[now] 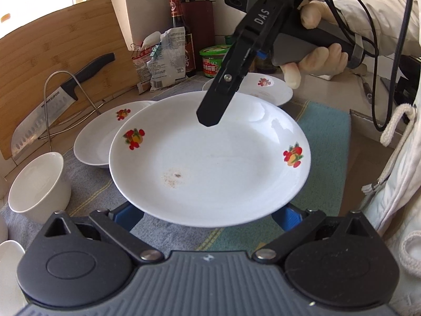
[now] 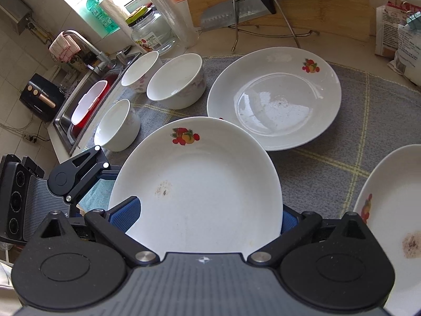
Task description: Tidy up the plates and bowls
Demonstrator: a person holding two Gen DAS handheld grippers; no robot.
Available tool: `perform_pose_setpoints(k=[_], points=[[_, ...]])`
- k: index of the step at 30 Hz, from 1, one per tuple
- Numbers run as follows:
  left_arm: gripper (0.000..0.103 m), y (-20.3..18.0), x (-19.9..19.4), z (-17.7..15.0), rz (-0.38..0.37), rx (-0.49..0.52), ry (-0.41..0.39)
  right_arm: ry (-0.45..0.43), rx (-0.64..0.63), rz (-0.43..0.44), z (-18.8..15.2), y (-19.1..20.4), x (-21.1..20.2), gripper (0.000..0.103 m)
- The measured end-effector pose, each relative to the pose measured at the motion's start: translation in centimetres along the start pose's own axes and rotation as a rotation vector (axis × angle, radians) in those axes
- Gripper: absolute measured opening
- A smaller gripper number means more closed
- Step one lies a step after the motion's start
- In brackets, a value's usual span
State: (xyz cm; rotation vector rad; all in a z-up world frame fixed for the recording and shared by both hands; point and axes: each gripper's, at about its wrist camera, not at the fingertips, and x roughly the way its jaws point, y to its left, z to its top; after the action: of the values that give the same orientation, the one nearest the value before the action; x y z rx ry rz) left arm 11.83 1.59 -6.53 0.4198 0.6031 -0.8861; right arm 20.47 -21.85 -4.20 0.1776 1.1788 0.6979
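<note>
At frame centre in both wrist views, fruit-patterned plate above grey cloth. Left gripper: fingers spread wide, both pads beneath the near rim. Right gripper: equally wide, straddling the rim; whether either grips cannot be told.

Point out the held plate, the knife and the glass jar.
held plate (image 2: 210, 192), right wrist view, on its bare centre.
knife (image 1: 43, 113), left wrist view, on the blade.
glass jar (image 2: 155, 33), right wrist view, on its clear wall.
</note>
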Motion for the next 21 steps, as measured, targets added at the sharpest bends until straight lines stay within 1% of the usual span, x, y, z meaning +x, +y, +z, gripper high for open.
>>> perform_pose_setpoints(k=[21], points=[[0.101,-2.8,6.1,5.7,-0.078,0.064,-0.010,-0.078,0.077,-0.046,-2.0,-7.2,-5.5,0.103]])
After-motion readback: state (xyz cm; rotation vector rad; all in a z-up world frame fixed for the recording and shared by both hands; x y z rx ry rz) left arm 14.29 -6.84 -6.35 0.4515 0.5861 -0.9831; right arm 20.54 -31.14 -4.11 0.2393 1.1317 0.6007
